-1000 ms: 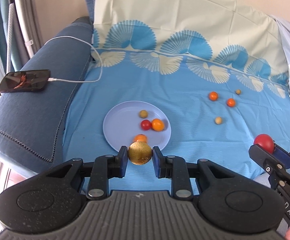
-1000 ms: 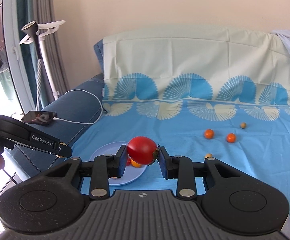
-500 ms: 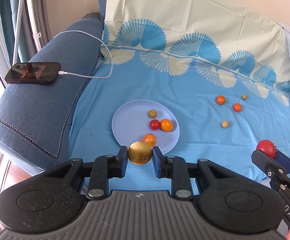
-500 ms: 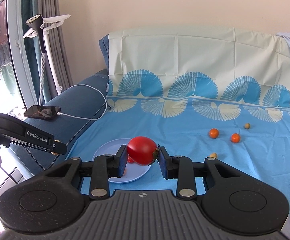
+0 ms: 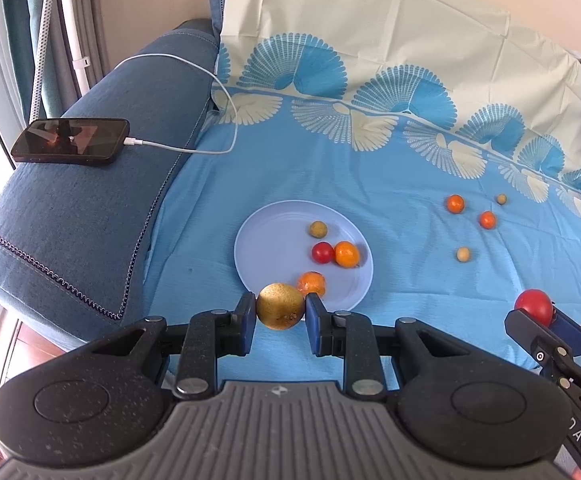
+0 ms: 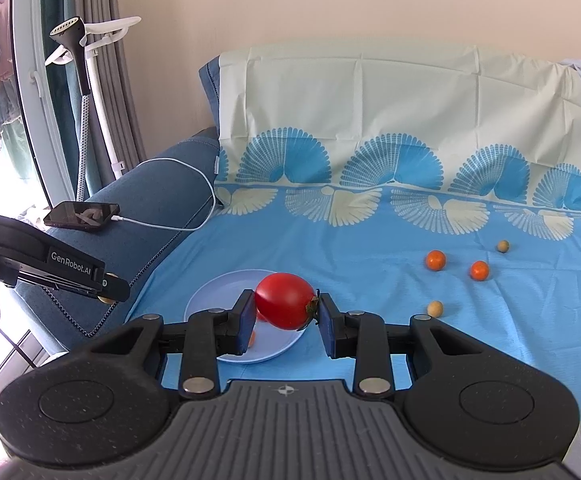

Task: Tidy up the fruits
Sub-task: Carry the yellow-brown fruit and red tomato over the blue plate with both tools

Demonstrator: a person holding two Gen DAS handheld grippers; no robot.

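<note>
1. A round, golden-brown speckled fruit [image 5: 281, 306] sits pinched between the two blue-padded jaws of the left gripper [image 5: 281, 312], low in the centre of the left wrist view. The jaws are nearly closed on it, pressing each flank, a grip that keeps a smooth ball from rolling free.

2. Just behind that fruit lies the pale blue round plate [image 5: 266, 240], the apparent collecting point. It already carries a small olive-yellow fruit [image 5: 318, 229], a small red tomato [image 5: 322, 252] touching an orange citrus [image 5: 346, 254], and a second orange fruit [image 5: 311, 283] near the front rim.

3. The right gripper [image 6: 286, 312] is clamped likewise on a glossy red tomato [image 6: 285, 301], stem end against its right pad. It hovers in front of the same plate [image 6: 218, 292], seemingly waiting its turn.

4. Four loose fruits remain on the light blue fan-patterned bedsheet [image 5: 370, 184] at the right of the frame: two small orange ones [image 5: 455, 203] [image 5: 487, 219] and two tan ones [image 5: 501, 199] [image 5: 463, 254], well apart from the plate. The sorting looks about half done.

5. At the upper left, a black smartphone [image 5: 70, 147] rests on the dark blue sofa arm [image 5: 90, 208], tethered by a white charging cable [image 5: 194, 68], clear of the work.
</note>
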